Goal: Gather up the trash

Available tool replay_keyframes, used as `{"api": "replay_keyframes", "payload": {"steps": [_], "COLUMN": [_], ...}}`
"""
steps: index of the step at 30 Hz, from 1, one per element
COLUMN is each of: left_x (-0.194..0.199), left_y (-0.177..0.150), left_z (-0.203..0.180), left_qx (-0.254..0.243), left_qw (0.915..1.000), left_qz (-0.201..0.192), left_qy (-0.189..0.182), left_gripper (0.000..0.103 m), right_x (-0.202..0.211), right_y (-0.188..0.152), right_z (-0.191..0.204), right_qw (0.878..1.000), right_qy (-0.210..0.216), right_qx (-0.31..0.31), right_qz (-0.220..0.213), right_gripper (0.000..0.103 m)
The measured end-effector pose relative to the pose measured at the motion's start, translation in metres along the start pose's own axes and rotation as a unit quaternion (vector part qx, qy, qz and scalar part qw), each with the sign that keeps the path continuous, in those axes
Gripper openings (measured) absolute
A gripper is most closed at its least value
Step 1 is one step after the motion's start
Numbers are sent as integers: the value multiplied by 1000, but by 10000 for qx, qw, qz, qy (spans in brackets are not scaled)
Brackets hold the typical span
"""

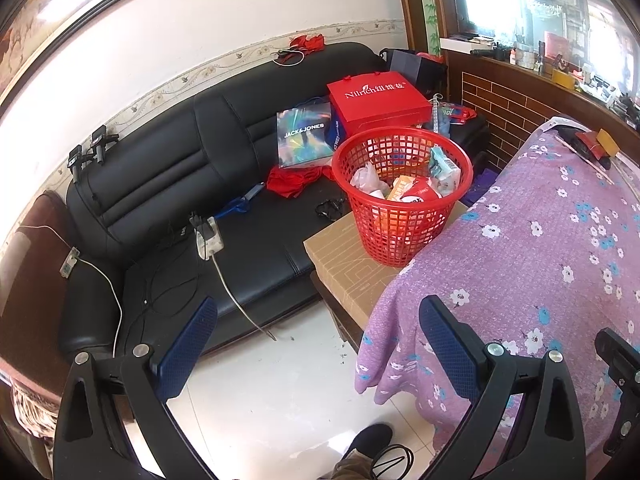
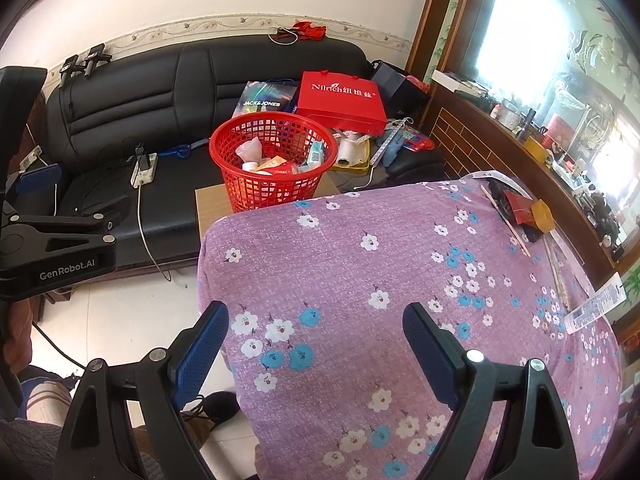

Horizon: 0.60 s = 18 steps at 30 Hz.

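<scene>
Both grippers hang with their blue-padded fingers spread wide and nothing between them, the left gripper (image 1: 320, 340) over the floor beside the table edge and the right gripper (image 2: 316, 336) above the purple floral tablecloth (image 2: 360, 264). The red basket (image 2: 272, 160) sits on a tan cardboard box (image 1: 344, 264) just past the table, against the black sofa (image 1: 180, 160), already holding wrappers and crumpled paper (image 1: 404, 188)
</scene>
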<state>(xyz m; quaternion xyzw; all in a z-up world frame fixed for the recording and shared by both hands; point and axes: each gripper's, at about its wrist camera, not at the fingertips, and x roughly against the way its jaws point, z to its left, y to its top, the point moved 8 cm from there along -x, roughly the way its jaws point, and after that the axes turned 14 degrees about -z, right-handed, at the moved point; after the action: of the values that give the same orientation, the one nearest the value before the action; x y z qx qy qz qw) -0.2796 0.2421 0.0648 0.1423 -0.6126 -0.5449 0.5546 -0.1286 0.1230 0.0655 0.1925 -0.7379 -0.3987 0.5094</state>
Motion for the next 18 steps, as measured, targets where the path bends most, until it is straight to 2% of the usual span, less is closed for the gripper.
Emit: {"api": "replay_keyframes", "payload": {"steps": [18], "left_x": [-4], "left_y": [-2], "left_z": [-3], "left_qx": [-49], "left_qw": [10000], "left_qz": [34], "left_qy": [-41], "left_gripper": [101], "right_x": [-2], "right_y": [-5], "right_z": [0], "right_qw": [10000], "right_qy": [-9], "right_qx": [-17], "right_qz": [39], "right_gripper": [92]}}
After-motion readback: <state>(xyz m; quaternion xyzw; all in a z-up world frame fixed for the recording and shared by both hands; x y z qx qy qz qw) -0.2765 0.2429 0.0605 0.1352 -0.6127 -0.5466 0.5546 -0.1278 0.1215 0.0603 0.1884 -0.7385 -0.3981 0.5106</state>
